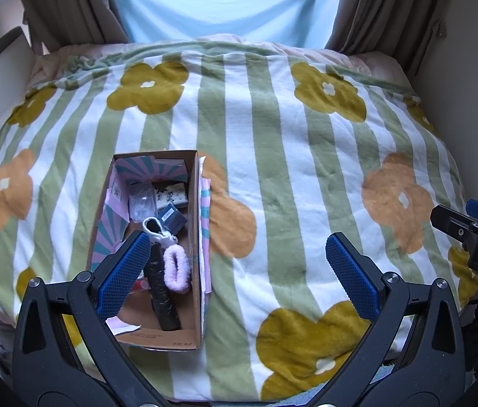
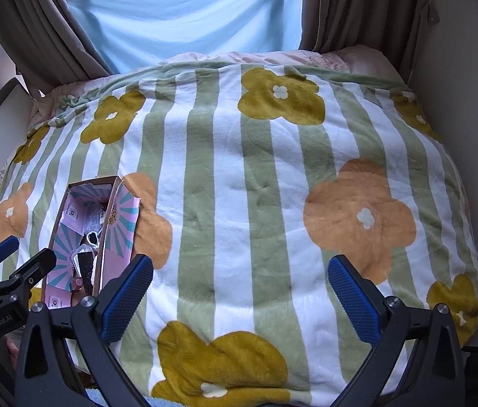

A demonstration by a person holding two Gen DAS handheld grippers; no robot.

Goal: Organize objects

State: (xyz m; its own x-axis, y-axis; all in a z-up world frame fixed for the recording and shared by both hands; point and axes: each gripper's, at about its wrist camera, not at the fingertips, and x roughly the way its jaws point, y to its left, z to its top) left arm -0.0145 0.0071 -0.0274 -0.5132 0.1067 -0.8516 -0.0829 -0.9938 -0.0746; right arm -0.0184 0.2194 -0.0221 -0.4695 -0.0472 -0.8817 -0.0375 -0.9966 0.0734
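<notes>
Grippers spread wide, both gripping nothing, above the flower-patterned striped blanket [image 1: 272, 169] on the bed.
Left gripper [image 1: 239, 271] hovers with its left finger over the open brown cardboard box [image 1: 194, 237] holding a fluffy lilac hair tie [image 1: 177, 269] and a black tube [image 1: 162, 291]; the right gripper [image 2: 240, 293] has that box to its left.

Bed under a striped flower blanket [image 1: 272, 156], an open cardboard box [image 1: 195, 237] directly on it.

The cardboard box [image 2: 82, 237] is partly hidden behind the left gripper [image 2: 18, 261]; its small contents cannot be identified.
</notes>
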